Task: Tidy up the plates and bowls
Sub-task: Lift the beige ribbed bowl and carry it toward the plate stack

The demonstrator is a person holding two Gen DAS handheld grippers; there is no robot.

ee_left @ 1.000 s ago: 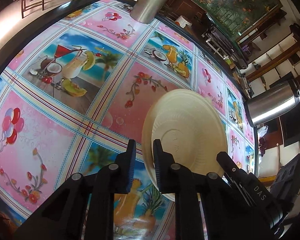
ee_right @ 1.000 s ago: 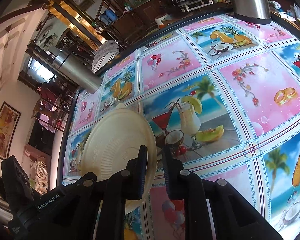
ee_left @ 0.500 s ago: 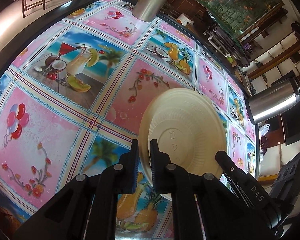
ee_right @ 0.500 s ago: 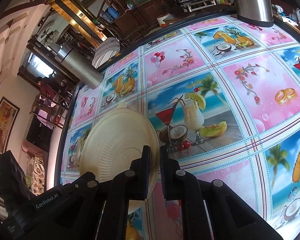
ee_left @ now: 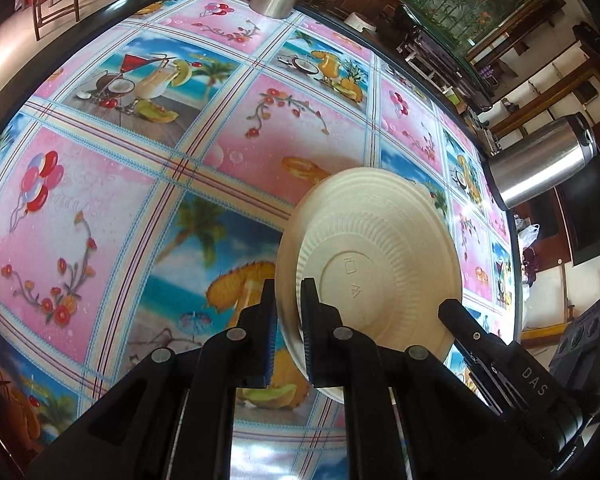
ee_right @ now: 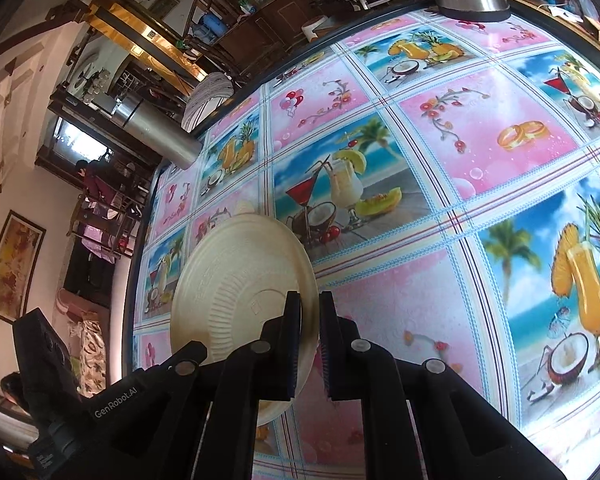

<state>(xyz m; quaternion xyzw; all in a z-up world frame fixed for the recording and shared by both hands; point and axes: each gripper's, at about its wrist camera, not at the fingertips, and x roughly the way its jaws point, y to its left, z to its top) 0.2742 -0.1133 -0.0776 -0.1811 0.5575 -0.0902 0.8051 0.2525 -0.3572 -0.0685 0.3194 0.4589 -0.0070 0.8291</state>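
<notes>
Left tongs (ee_left: 286,312), right tongs (ee_right: 309,322): each clamped shut on opposite rims of one plate (ee_left: 380,264), held tilted above the patterned surface (ee_left: 112,184). Step, by judgement: carrying. Next move calls for a stacking spot; none visible here.

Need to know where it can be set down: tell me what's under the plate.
Under the plate, pinched at its rim by the left gripper and right gripper, lies only the printed tablecloth. The patch that the plate covers stays hidden.
</notes>
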